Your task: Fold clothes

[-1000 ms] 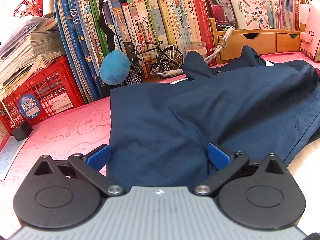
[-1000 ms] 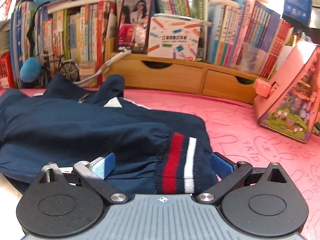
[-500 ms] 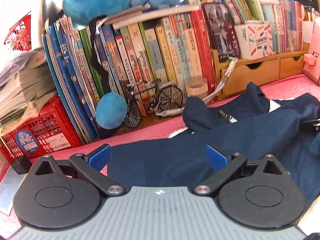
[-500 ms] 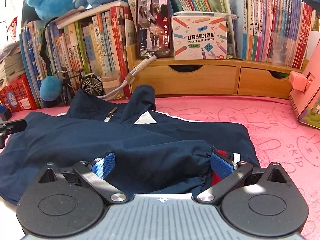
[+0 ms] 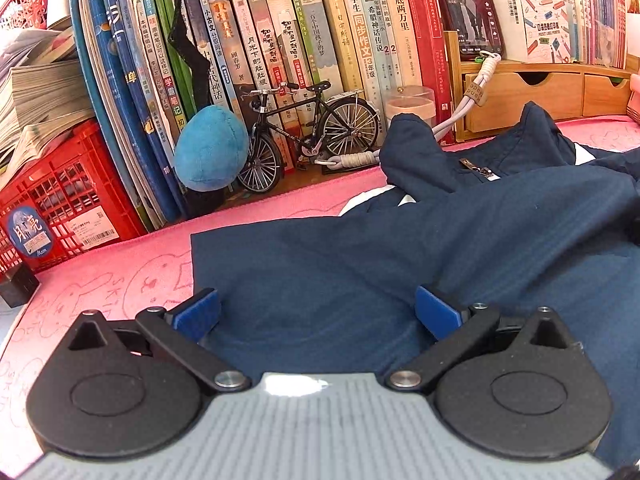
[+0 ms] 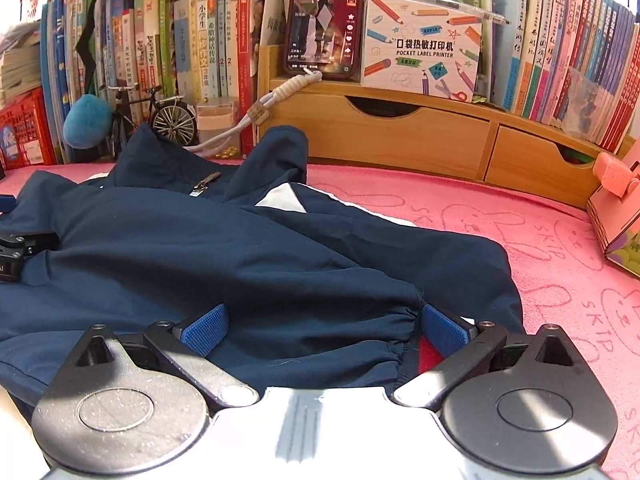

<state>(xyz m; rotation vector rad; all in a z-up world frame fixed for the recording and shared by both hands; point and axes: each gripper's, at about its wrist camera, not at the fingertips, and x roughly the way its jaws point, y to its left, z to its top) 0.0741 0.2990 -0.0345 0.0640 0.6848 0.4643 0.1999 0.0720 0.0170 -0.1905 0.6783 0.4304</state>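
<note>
Only the right wrist view shows the phone (image 6: 323,20) and the jacket's red cuff (image 6: 429,354). The navy jacket (image 5: 400,256) lies on the pink mat (image 5: 120,276) before the books (image 5: 280,40). A red crate (image 5: 60,184) holds papers. The left gripper (image 5: 316,312) and right gripper (image 6: 324,328) are both spread wide over the cloth.
</note>
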